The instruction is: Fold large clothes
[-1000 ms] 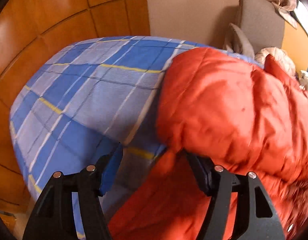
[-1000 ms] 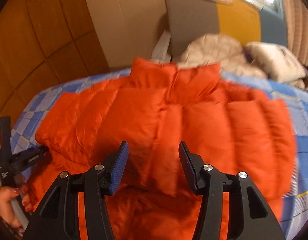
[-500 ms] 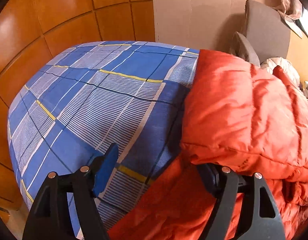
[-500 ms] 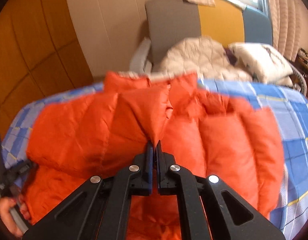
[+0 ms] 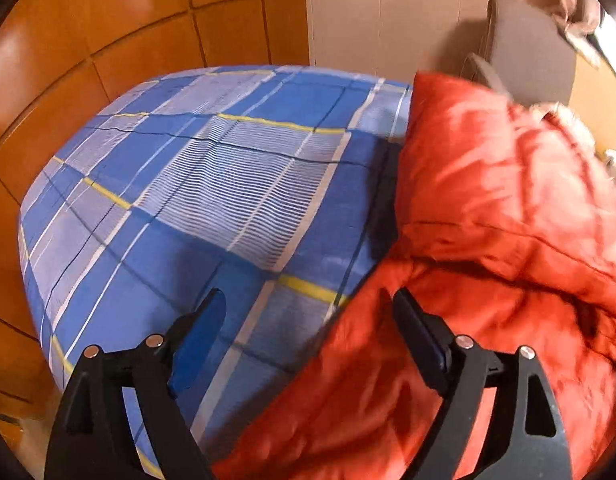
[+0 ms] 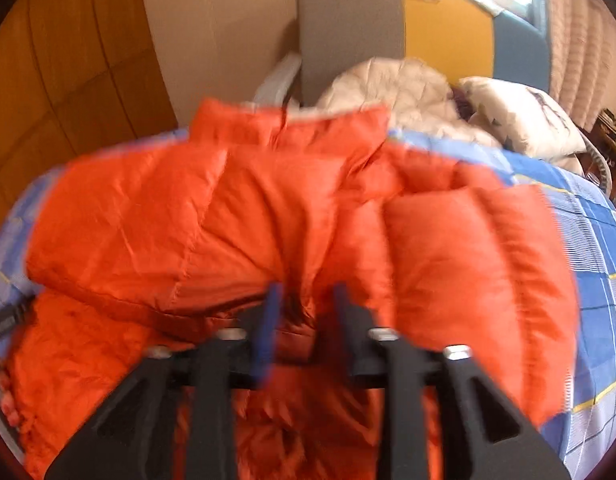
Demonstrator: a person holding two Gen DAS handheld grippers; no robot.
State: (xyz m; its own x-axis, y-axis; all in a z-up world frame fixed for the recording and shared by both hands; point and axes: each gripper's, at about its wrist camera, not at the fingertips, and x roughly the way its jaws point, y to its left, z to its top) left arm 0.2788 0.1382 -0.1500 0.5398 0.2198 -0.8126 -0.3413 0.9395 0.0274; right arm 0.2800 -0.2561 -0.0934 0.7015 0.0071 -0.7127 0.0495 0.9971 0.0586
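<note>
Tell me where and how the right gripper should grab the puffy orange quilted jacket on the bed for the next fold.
Probably the near hem of the puffy orange quilted jacket, the loose edge just ahead of the right gripper, whose jaws are opening with nothing clamped. Come in low from the near side: both sleeves already lie folded across the body, the collar points away, so the hem can go up toward the collar.

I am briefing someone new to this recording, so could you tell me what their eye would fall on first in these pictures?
The bright orange puffer jacket dominates, lying partly folded on the blue plaid bedsheet. Behind it, by the headboard, sits a heap of cream bedding. In the foreground the right tongs are opening just over the jacket's folded edge.
</note>
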